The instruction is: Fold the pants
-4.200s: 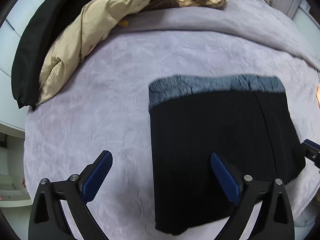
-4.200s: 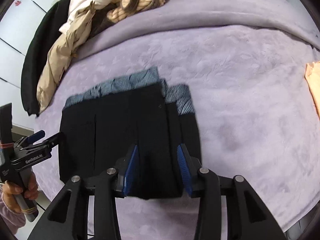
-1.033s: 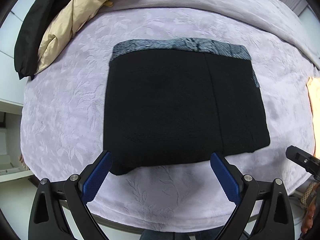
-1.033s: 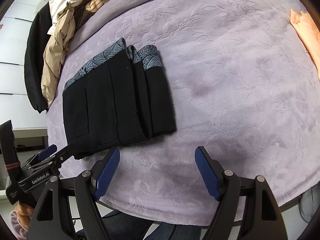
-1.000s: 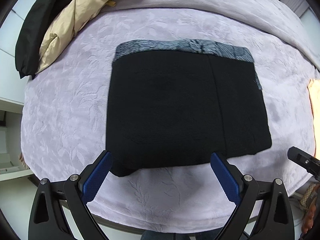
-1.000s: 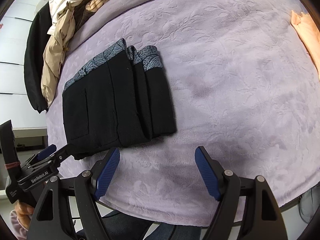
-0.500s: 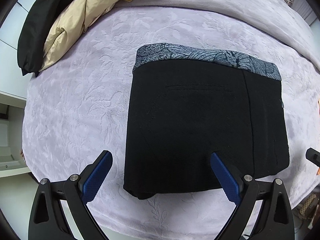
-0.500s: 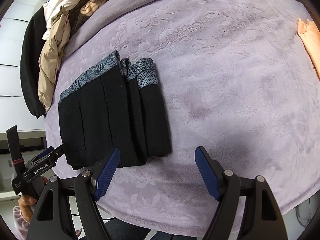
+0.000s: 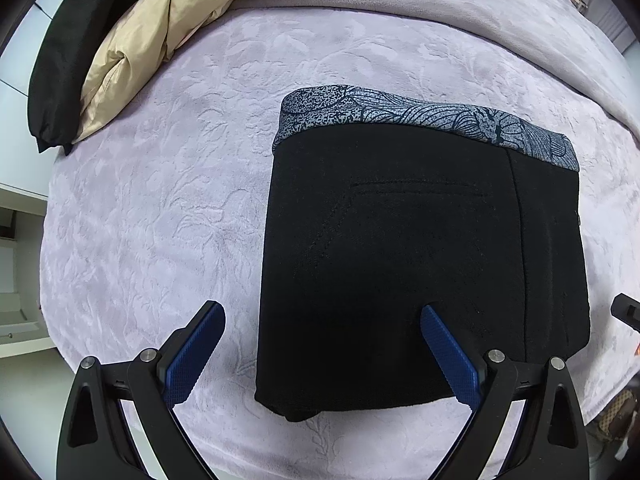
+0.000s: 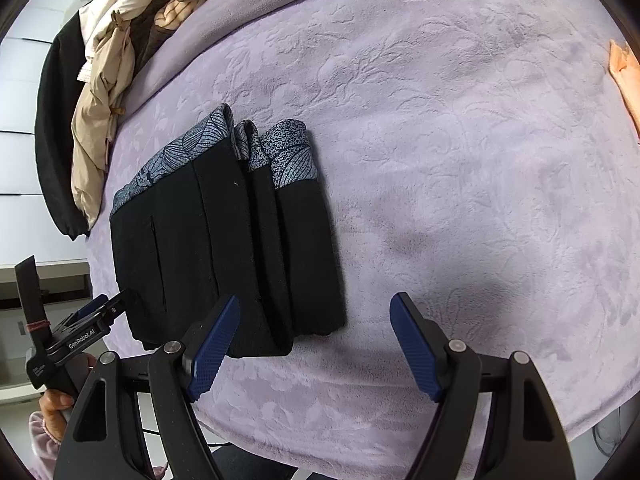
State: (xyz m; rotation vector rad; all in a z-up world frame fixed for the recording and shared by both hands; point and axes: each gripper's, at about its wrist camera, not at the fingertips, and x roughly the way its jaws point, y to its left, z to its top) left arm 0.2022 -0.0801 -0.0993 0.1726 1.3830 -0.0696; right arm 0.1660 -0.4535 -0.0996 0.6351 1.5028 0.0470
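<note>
Bedroom — bedspread (image 9: 168,208), heaped clothes (image 9: 132,44)

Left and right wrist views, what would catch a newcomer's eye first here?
The folded black pants with a grey patterned waistband stand out, lying flat on the lilac embossed blanket. Both grippers hang open and empty at the stack's near edge: the left gripper straddles its left corner, the right gripper its right corner. At the far left of the bed sits a heap of clothes, beige and black.

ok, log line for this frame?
pants: folded, flat on bed | left gripper: open, empty | right gripper: open, empty
</note>
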